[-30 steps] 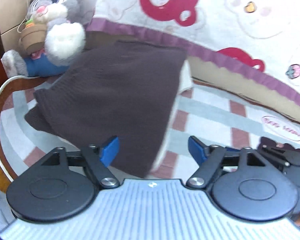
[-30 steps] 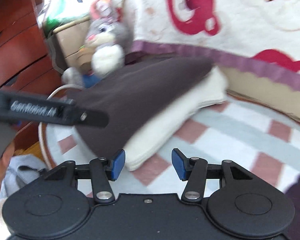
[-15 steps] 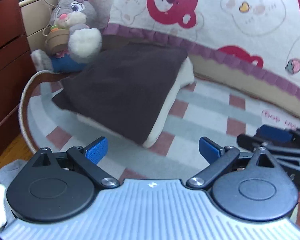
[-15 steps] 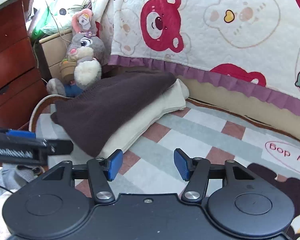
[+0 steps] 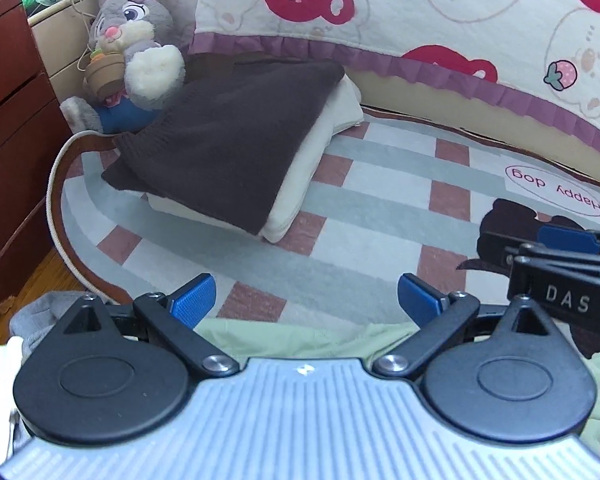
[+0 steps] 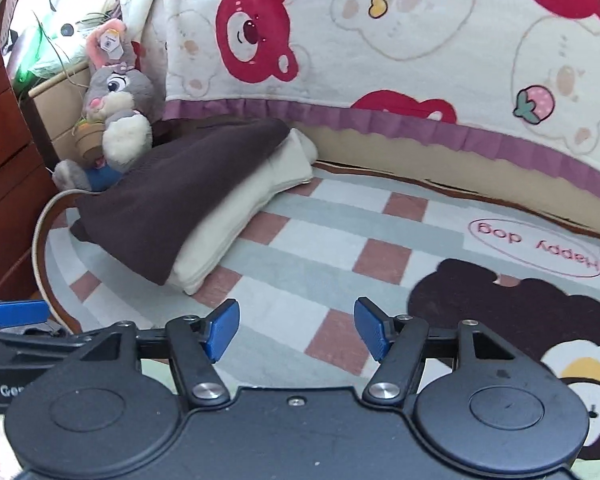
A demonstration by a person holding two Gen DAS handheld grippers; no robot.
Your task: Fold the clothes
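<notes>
Left wrist view: left gripper (image 5: 305, 298) hanging over the rug (image 5: 364, 240), jaws spread wide, nothing between them, a bit of green cloth (image 5: 300, 336) just below. Right wrist view: right gripper (image 6: 296, 330) hanging nearby, jaws opening, nothing between them. Farther back on the rug, brown top (image 5: 236, 148) lying folded on the cream top (image 5: 300, 184). Behind those, toy bunny (image 5: 136, 52) sitting by the bed cover (image 5: 440, 20).
</notes>
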